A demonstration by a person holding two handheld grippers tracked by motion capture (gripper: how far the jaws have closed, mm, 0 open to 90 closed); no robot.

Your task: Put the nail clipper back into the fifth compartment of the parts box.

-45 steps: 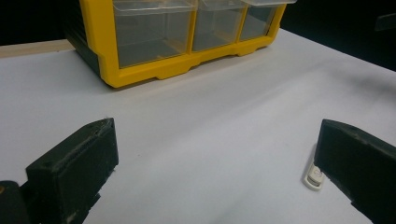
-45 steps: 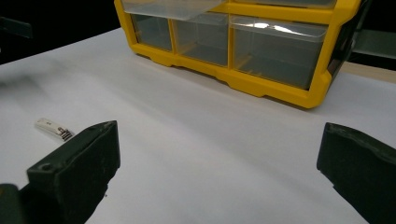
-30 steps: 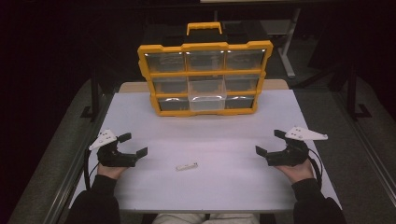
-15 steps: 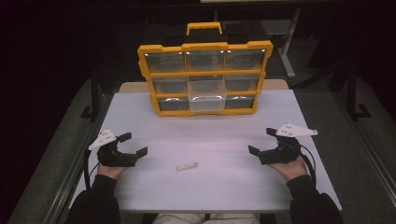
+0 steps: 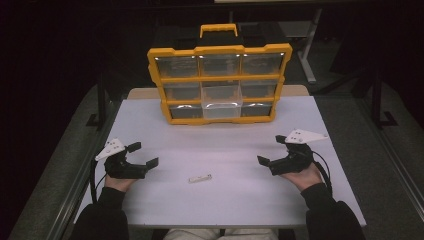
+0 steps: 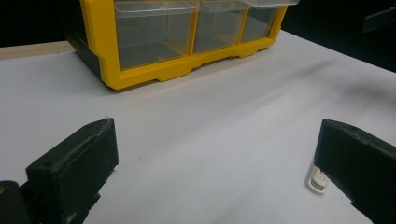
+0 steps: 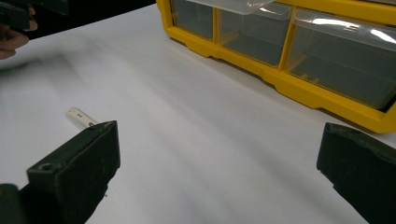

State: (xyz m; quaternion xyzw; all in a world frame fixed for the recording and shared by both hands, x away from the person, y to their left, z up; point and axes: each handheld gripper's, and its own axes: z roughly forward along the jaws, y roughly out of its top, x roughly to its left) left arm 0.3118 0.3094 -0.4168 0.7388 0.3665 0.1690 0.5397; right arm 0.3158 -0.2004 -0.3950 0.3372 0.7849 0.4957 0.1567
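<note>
Right gripper (image 5: 274,150) shifted inward toward white strip (image 5: 200,178), jaws spread; left gripper (image 5: 142,155) stayed put, jaws spread; organizer (image 5: 218,80) unmoved

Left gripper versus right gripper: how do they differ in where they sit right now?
The left gripper sits at the table's left side, the right gripper at its right. The left gripper lies nearer the small white piece; the right gripper is farther from it. Both are open, empty, jaws pointing inward, in front of the yellow organizer.
</note>
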